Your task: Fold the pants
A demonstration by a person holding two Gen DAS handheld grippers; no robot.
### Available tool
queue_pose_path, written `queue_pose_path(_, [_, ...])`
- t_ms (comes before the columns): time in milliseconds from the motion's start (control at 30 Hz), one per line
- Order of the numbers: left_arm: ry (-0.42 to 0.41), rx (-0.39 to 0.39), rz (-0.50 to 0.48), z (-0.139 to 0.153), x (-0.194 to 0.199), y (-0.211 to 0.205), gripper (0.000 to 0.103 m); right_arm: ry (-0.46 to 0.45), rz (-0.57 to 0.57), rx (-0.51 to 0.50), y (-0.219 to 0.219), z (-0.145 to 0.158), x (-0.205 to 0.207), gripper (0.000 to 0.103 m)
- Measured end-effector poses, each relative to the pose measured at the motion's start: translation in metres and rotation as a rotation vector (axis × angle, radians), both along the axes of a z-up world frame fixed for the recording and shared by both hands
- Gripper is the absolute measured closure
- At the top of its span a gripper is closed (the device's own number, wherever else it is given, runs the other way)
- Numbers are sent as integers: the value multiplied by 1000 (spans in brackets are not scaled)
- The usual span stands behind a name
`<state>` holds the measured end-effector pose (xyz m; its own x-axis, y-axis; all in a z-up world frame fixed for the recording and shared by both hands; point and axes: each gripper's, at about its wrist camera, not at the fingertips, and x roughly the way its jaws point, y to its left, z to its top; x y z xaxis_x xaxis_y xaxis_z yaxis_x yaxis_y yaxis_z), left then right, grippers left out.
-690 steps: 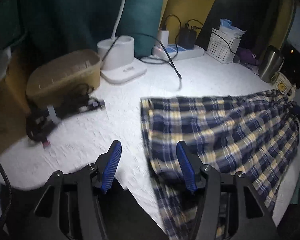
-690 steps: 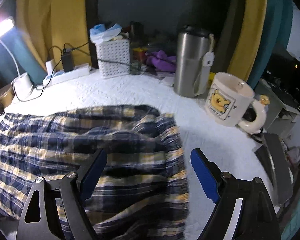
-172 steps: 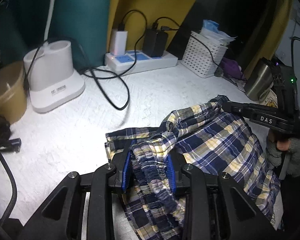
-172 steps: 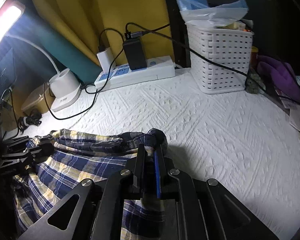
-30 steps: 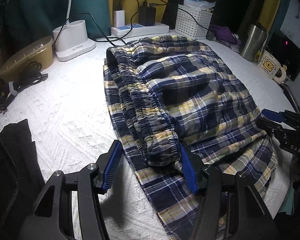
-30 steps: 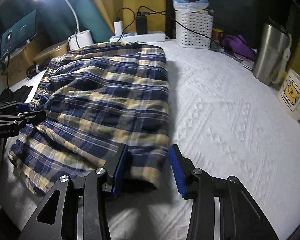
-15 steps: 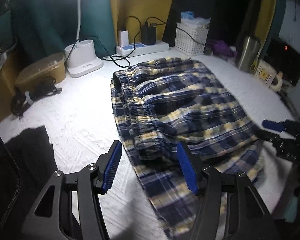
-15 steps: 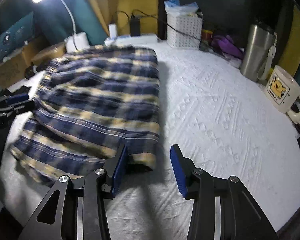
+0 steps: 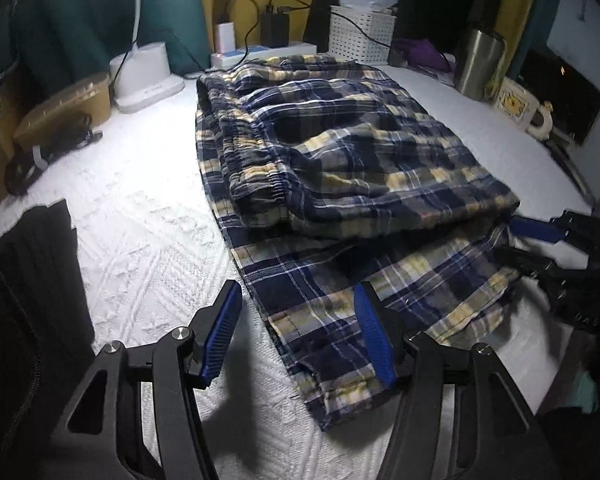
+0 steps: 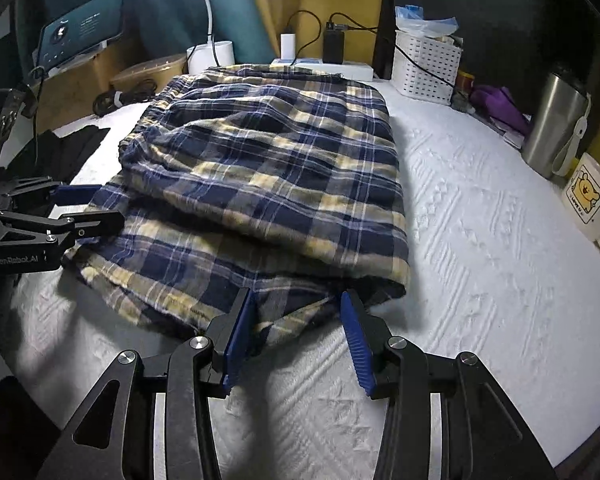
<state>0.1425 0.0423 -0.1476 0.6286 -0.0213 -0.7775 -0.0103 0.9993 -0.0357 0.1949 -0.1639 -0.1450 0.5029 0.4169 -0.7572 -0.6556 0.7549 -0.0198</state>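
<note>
The blue and yellow plaid pants [image 9: 340, 152] lie folded on the white textured bedspread [image 9: 140, 240], with the upper layer's elastic waistband [image 9: 256, 160] on the left. The lower layer sticks out toward me. My left gripper [image 9: 296, 320] is open over the lower layer's near left corner; cloth lies between its fingers, unpinched. My right gripper [image 10: 296, 312] is open at the near right edge, and the lower hem [image 10: 284, 320] reaches between its blue pads [image 10: 354, 332] without being pressed. Each gripper shows in the other's view: the right gripper [image 9: 540, 240] and the left gripper [image 10: 84, 208], both at the pants' sides.
Along the back stand a white lamp base [image 9: 144, 72], a power strip with chargers [image 9: 260, 48], a white basket [image 9: 360, 32], a steel tumbler [image 10: 552, 128] and a bear mug [image 10: 588, 200]. A tan box [image 9: 64, 108] and black cloth [image 9: 32, 280] lie left.
Both grippers have drawn back from the folded upper layer's edge to the lower layer's near hem. The pants have not moved, and both sets of jaws stand as wide as before.
</note>
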Motion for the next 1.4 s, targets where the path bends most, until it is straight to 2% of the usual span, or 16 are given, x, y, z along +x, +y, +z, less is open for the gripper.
queue_pose_path(133, [6,8,4,0,-6,4,44,11,-8,4,-11,-2,0,49])
queue_pose_path(200, [7,20,11,0,-11,8,44,23,-3,4,-16,-2,0,49])
queue_pose_path(367, [26,-36,41,5,-15,24,44,44,-49,15,-40,6,11,49])
queue_pose_path(467, [0,-67,66,13,-10,31,44,42,-81,33,-54,14,23,49])
queue_pose_path(533, [-15,-105,79,19,-5,36,34,35,-97,43,-59,20,32,49])
queue_pose_path(600, [-36,-138,79,27,3,37,31,34,-107,67,-63,26,40,49])
queue_pose_path(667, [-46,-154,72,32,11,37,31,30,-118,84,-65,31,50,48])
queue_pose_path(800, [-55,-181,68,41,31,40,30,23,-126,92,-63,35,66,41])
queue_pose_path(967, [-69,-174,64,48,52,44,30,34,-126,94,-57,35,87,41])
queue_pose_path(1200, [-62,-167,93,41,81,57,30,40,-121,103,-46,36,113,41])
queue_pose_path(1400, [-17,-176,106,25,107,66,30,51,-118,103,-36,34,135,41])
